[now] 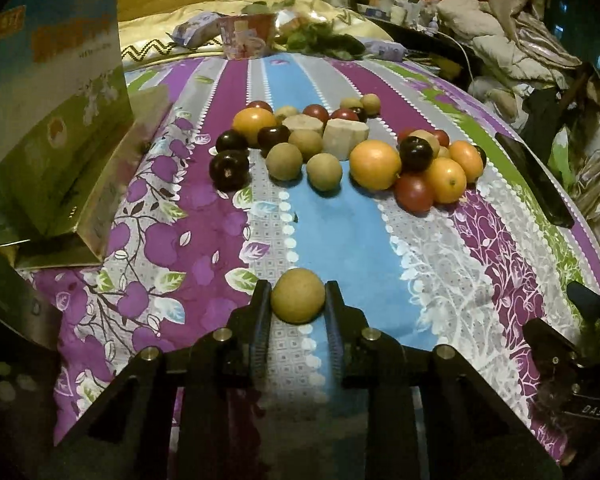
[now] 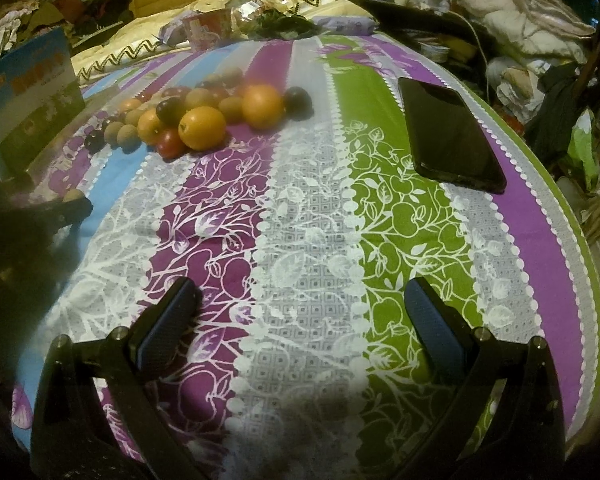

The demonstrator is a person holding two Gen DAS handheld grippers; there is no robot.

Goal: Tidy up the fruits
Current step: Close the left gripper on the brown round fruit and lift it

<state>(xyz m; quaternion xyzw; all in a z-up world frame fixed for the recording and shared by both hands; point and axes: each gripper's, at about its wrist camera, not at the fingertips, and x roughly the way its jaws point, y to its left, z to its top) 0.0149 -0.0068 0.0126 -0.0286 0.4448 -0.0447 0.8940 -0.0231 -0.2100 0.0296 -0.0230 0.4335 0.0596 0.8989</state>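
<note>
Spreading across both views: a striped bedsheet (image 1: 340,220) in purple, blue, grey and green, printed with leaves and apples. Standing at the left edge, tilted back: a big blue-and-green cardboard box (image 1: 52,120), its open flap lying on the sheet. Lying flat on the green stripe to the right, well apart from the fruit: a dark phone (image 2: 452,136).

Sitting in the middle of the sheet: a loose heap of fruit (image 1: 340,148), with oranges (image 1: 375,164) touching dark plums (image 1: 416,153), red tomatoes (image 1: 414,193), small brown round fruits (image 1: 324,171) and two pale cut chunks (image 1: 346,136), all crowding together.

Gripping one brown round fruit (image 1: 297,295), well apart from the heap and near the camera over the blue stripe: the left gripper (image 1: 297,300), both fingers (image 1: 262,304) pressing its sides.

Hovering over the grey and purple stripes with fingers (image 2: 422,308) spread wide, holding nothing: the right gripper (image 2: 300,300), far from the heap.
</note>
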